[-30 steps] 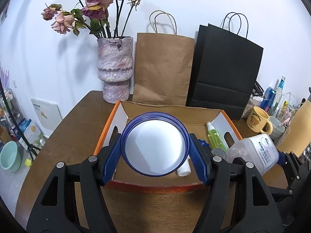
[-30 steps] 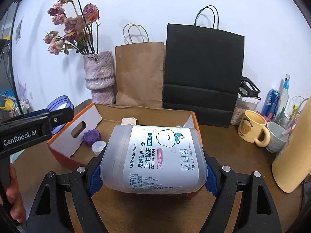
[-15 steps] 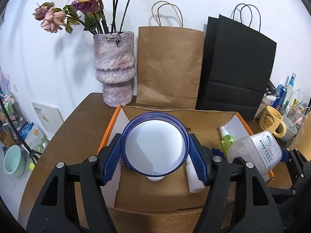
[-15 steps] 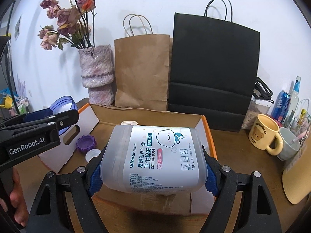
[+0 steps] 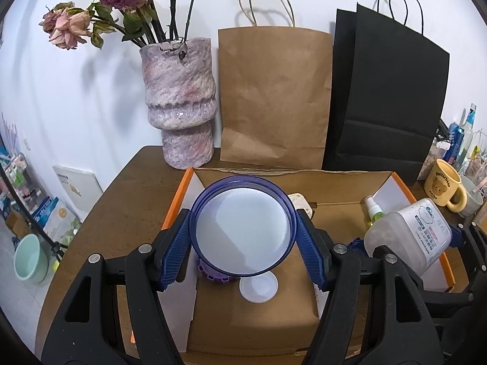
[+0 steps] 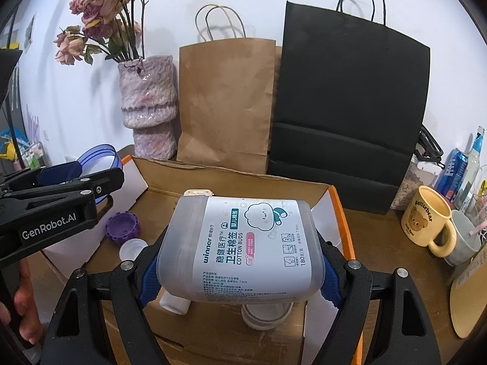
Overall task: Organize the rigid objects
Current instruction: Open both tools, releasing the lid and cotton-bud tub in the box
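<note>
Cardboard box (image 5: pixel 334 179) now sits directly beneath both loads — left gripper (image 5: pixel 242 237) clamps the blue-rimmed round container (image 5: pixel 242 228), right gripper (image 6: pixel 239 261) clamps the cotton-bud tub (image 6: pixel 240 243) — both carried forward, release judged imminent.

both pictures are bright and clear, with soft, even light. the white wall (image 5: pixel 76 97) looks a bit blue. the flowers (image 5: pixel 100 9) and the brown bag (image 5: pixel 274 97) throw soft grey shadows on it. the round lens bends straight lines near the edges, and the corners go black. the near parts look a bit soft. the vase (image 6: pixel 149 91) shines in small spots.
</note>
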`<state>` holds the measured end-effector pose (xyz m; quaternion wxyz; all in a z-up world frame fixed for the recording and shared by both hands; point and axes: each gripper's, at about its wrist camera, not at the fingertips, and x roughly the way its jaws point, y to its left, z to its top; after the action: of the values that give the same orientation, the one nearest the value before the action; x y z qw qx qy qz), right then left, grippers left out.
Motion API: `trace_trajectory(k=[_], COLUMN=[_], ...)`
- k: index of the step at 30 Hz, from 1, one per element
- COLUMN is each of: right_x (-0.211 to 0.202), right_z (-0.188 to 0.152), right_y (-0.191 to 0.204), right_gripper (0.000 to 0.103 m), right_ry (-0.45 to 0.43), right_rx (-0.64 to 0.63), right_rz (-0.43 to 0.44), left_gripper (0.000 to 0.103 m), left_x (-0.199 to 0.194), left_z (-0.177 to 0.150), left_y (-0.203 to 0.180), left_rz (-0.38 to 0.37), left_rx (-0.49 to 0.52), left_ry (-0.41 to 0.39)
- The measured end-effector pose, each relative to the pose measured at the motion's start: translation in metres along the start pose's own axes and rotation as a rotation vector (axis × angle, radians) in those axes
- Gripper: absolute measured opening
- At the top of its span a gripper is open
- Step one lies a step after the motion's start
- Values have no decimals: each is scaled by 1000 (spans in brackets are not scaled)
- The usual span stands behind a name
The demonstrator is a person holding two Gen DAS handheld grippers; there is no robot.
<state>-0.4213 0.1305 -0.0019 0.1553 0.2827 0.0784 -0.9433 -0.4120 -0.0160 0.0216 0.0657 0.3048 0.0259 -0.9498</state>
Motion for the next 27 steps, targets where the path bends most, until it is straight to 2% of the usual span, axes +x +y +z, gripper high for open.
trace_trajectory(k=[6,8,9,12,27], right_x=[5,7,8,8,3], right_z=[-2,-3,-3,-4,-5], right_y=[-4,-5,-5,-6,-8], right_gripper=[86,87,88,90,90], right_ry=[27,47,54,58,52], right_rx=[7,3,2,2,13], right_rz=[5,3,-4,-27,-6], left_gripper=[63,81,103,103,103], left_x=[2,4,4,3,0], left_z=[-1,-1,-1,-1,-1], left_y=[1,3,6,12,14], left_rz=[-6,3,9,5,23], left_rx=[-2,-7,-18,-43,-49], left_ry=[5,11,10,3,10])
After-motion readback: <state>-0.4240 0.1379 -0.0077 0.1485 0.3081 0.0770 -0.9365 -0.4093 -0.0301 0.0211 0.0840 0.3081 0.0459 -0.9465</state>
